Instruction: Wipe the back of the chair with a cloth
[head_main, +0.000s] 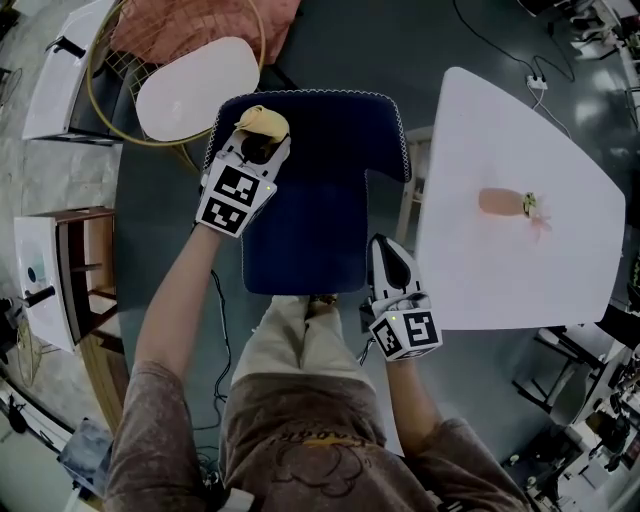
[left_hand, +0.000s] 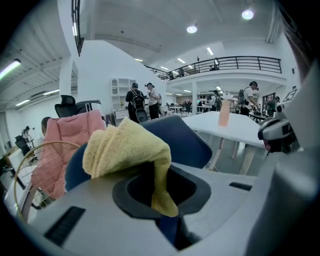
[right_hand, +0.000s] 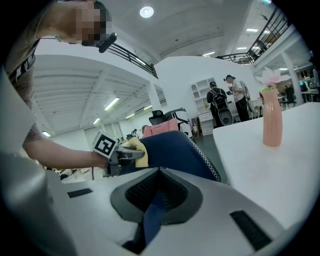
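Yellow cloth (head_main: 262, 122) is pinched in my left gripper (head_main: 257, 142), jaws closed on it, most of it bunched above them. The cloth rests at the far left corner of the navy chair (head_main: 310, 190). My right gripper (head_main: 386, 262) is at the chair's near right edge, jaws clamped on a strip of blue fabric. A white table (head_main: 520, 270) stands just beside the chair, with a pink vase (head_main: 500, 203) on it.

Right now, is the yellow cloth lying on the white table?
No, the left gripper holds the yellow cloth at the blue chair's top edge.
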